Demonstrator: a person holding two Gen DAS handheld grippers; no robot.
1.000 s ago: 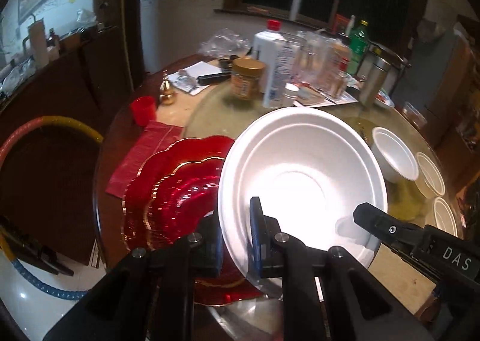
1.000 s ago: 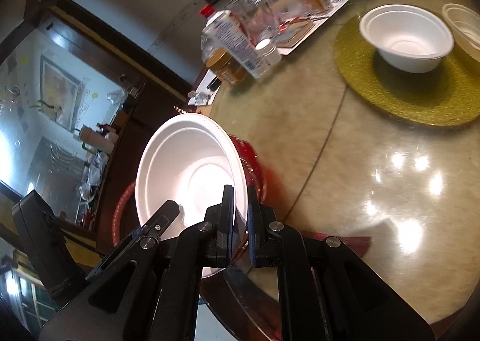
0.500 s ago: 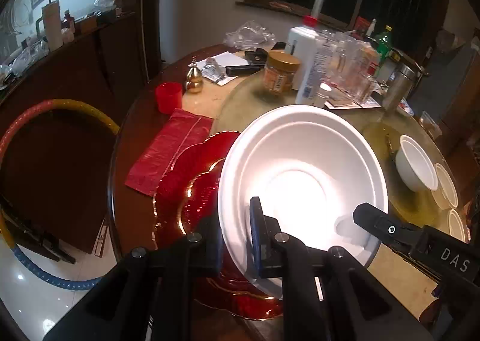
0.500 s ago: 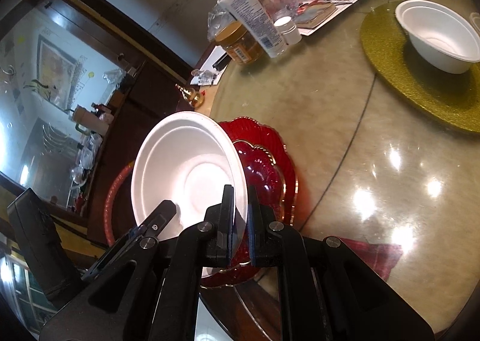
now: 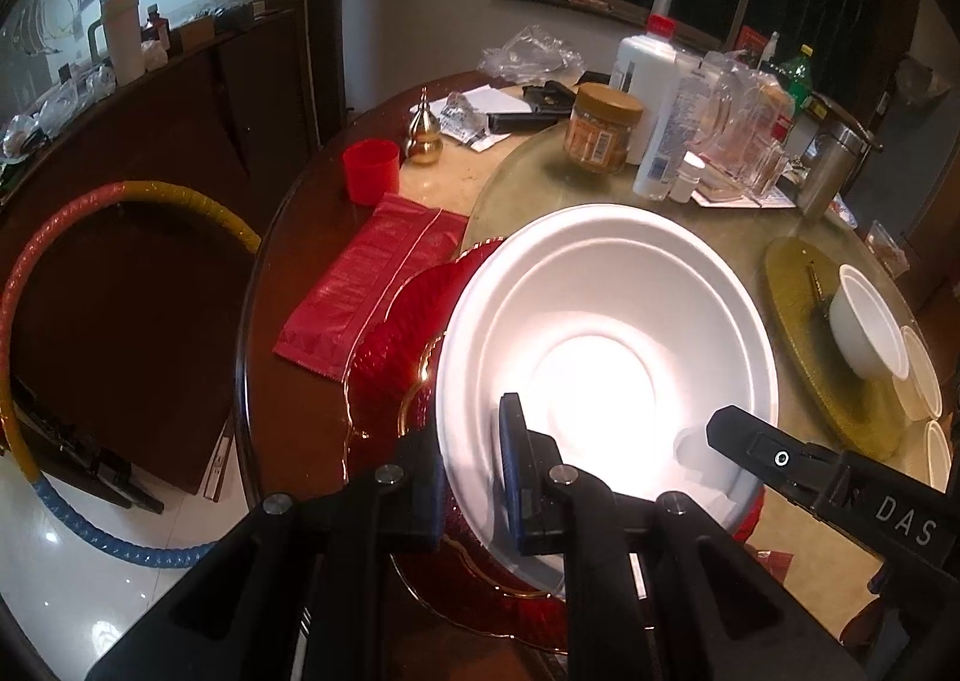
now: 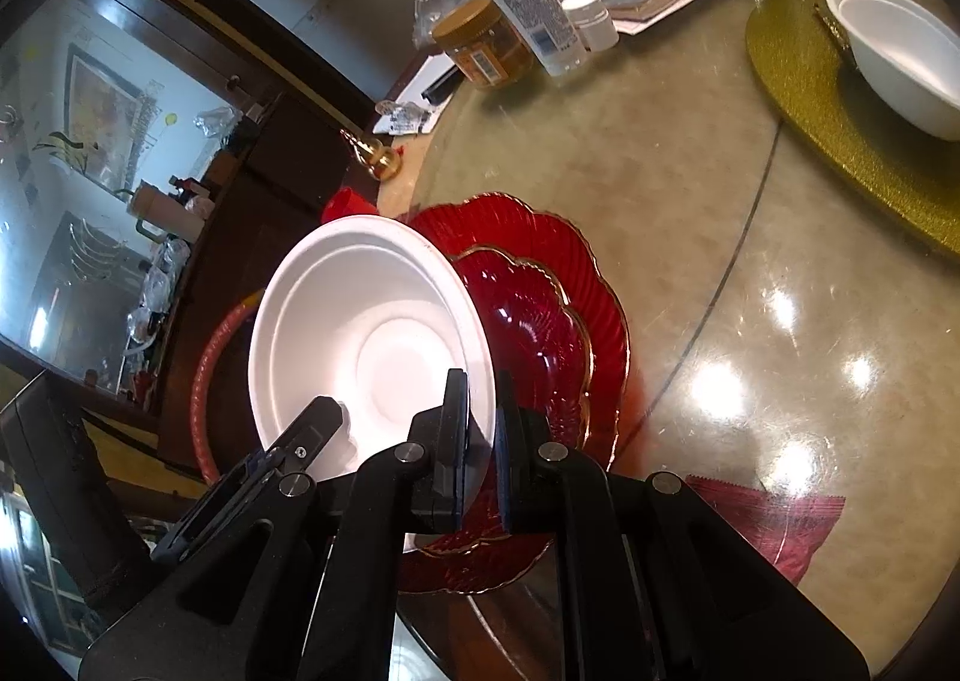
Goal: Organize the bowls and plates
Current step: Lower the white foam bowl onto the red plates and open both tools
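A large white foam bowl [image 5: 606, 345] is held by both grippers above two stacked red scalloped plates [image 5: 396, 345] at the table's near edge. My left gripper [image 5: 471, 441] is shut on the bowl's left rim. My right gripper [image 6: 481, 411] is shut on its right rim; the bowl [image 6: 366, 339] and the red plates [image 6: 540, 309] show in the right wrist view too. The right gripper's finger [image 5: 756, 441] also shows in the left wrist view. A small white bowl [image 5: 864, 327] sits on a gold placemat [image 5: 798, 291] at the right, with more small bowls [image 5: 924, 375] beside it.
A red napkin packet [image 5: 372, 279], a red cup [image 5: 371, 171] and a brass ornament [image 5: 423, 132] lie left of the plates. A jar [image 5: 603, 126], bottles [image 5: 654, 99] and clutter stand at the back. A hoop [image 5: 36, 273] leans against the cabinet at the left.
Both grippers have lifted the white bowl higher and drawn it back toward the near edge; more of the red plates and the table shows beneath and beyond it.
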